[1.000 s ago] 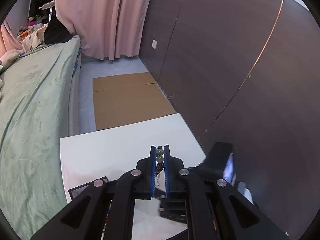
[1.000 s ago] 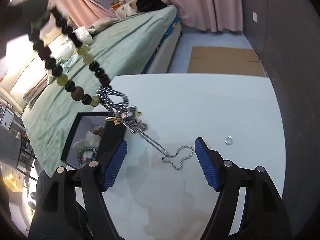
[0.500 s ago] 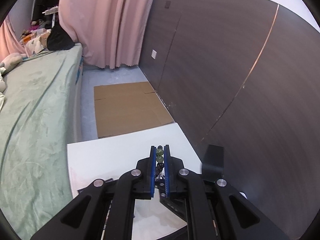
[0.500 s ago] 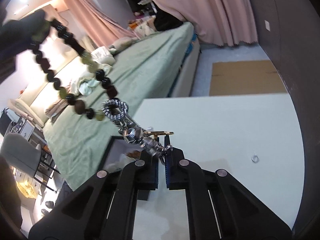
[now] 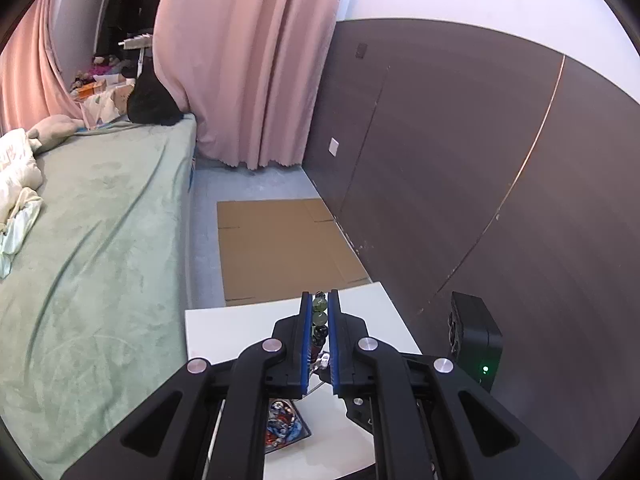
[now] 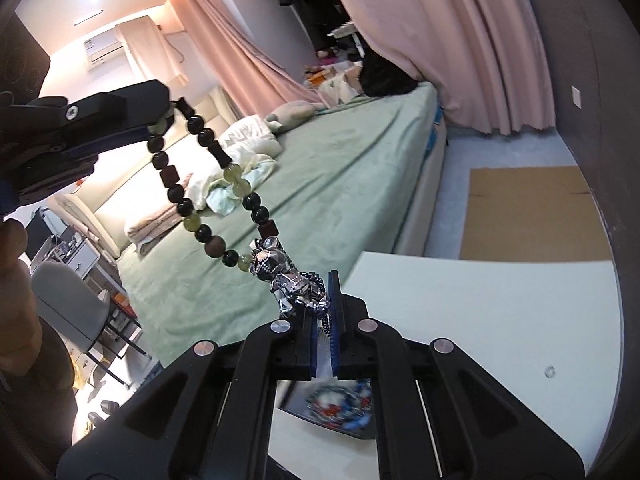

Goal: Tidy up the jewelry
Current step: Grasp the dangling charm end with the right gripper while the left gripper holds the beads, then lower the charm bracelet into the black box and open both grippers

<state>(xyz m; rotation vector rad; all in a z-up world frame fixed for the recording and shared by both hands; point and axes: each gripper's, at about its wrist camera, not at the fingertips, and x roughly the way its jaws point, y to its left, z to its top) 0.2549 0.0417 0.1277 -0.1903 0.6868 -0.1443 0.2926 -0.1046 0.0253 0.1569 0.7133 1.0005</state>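
Note:
My left gripper (image 5: 320, 300) is shut on a bracelet of green and dark beads (image 5: 320, 314). In the right wrist view the left gripper (image 6: 132, 120) holds that bead bracelet (image 6: 208, 236) hanging in the air at upper left. A silver chain necklace with a metal pendant (image 6: 288, 284) is tangled on the bracelet's lower end. My right gripper (image 6: 325, 280) is shut on the silver chain just below the pendant. Both are held above the white table (image 6: 500, 312). A black jewelry tray (image 6: 340, 404) with colourful pieces lies under the right gripper; it also shows in the left wrist view (image 5: 284, 426).
A small silver ring (image 6: 550, 371) lies on the table at right. A bed with a green blanket (image 5: 92, 240) runs along the left. Flat cardboard (image 5: 280, 248) lies on the floor beyond the table. A dark wall panel (image 5: 460, 184) stands at right, with a black device (image 5: 476, 340) near it.
My right gripper has gone from open over the table to shut on the silver chain. Both grippers have risen and the bracelet and chain now hang stretched between them.

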